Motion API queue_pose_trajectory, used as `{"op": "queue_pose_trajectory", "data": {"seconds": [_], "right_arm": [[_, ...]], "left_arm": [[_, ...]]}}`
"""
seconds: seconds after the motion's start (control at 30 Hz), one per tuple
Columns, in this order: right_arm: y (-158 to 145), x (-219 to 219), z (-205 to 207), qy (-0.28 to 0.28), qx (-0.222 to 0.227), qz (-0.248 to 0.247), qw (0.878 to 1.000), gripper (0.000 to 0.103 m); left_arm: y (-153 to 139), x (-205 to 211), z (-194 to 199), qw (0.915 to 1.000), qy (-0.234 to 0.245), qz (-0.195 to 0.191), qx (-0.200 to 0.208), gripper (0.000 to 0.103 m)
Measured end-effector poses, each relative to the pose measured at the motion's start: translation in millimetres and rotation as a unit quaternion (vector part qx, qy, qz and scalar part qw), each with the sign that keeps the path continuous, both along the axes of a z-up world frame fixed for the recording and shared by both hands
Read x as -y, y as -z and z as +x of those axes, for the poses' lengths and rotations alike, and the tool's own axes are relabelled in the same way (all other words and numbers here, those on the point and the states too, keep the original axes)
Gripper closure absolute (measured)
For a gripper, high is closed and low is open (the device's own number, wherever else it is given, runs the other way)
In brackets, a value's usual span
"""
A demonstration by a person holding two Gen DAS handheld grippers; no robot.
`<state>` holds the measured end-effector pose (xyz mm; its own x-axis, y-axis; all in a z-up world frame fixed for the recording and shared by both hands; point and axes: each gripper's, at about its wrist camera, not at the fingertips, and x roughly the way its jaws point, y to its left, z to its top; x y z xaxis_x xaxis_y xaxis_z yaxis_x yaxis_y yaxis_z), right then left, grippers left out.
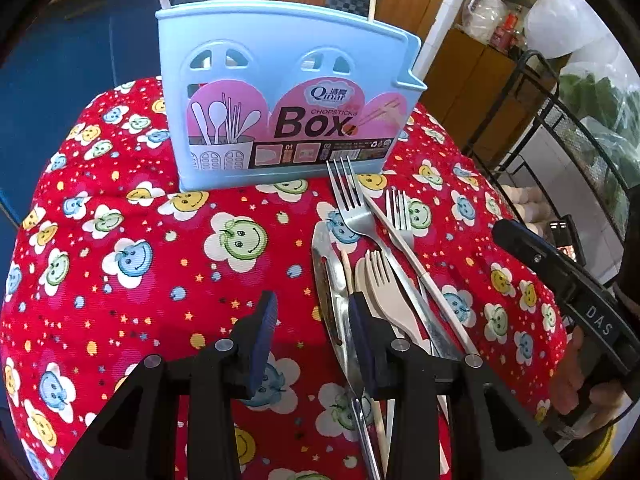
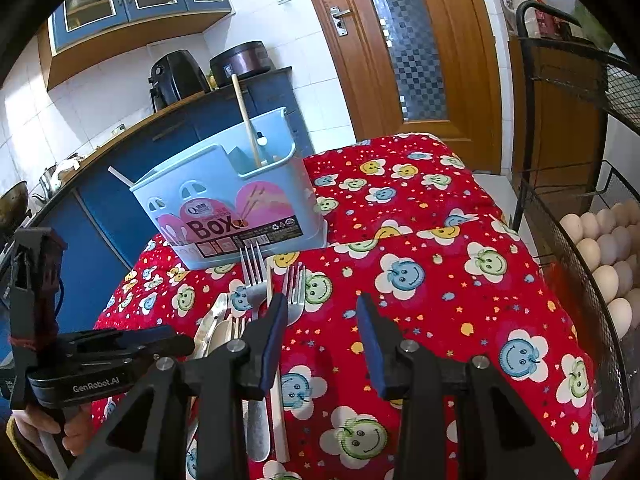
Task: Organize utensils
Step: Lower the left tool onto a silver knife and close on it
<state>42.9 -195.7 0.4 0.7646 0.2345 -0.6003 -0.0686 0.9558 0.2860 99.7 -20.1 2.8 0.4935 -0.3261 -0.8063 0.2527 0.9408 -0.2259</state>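
Blue box (image 1: 280, 92) upright at the far edge of the cloth-covered worktop (image 1: 140, 260), chopsticks inside. Utensil pile (image 1: 372, 264) just before it. Left gripper (image 1: 314, 340) and right gripper (image 2: 322, 340) both spread, pinching nothing, flanking the pile.

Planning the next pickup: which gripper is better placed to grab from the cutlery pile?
Probably left: the left gripper hangs open with one finger over the pile of metal and beige cutlery; the right gripper frames bare red cloth.
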Motion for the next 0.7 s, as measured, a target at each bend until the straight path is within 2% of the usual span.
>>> {"op": "queue_pose_trajectory", "data": {"seconds": [0.13,0.37,0.43,0.57,0.7], "right_arm": [[0.7,1.9,-0.1,0.001,-0.002,0.002,1.000,0.063],[1.5,0.8,0.2,-0.002,-0.005,0.002,1.000,0.063],[1.6,-0.5,0.8,-0.003,-0.006,0.002,1.000,0.062],[1.8,-4.9,1.9,-0.008,-0.008,0.000,1.000,0.062],[2.2,-11.1,3.4,-0.017,-0.011,-0.007,1.000,0.062]], "left_arm": [[4.8,1.8,2.5,1.0000,-0.001,-0.004,-0.005,0.065],[16.6,6.1,6.3,0.9995,0.004,-0.016,-0.026,0.081],[17.8,7.1,6.7,0.9994,0.006,-0.020,-0.028,0.083],[19.6,9.3,9.1,0.9991,0.007,-0.030,-0.028,0.094],[20.2,6.0,10.1,0.9988,0.000,-0.041,-0.027,0.099]]}}
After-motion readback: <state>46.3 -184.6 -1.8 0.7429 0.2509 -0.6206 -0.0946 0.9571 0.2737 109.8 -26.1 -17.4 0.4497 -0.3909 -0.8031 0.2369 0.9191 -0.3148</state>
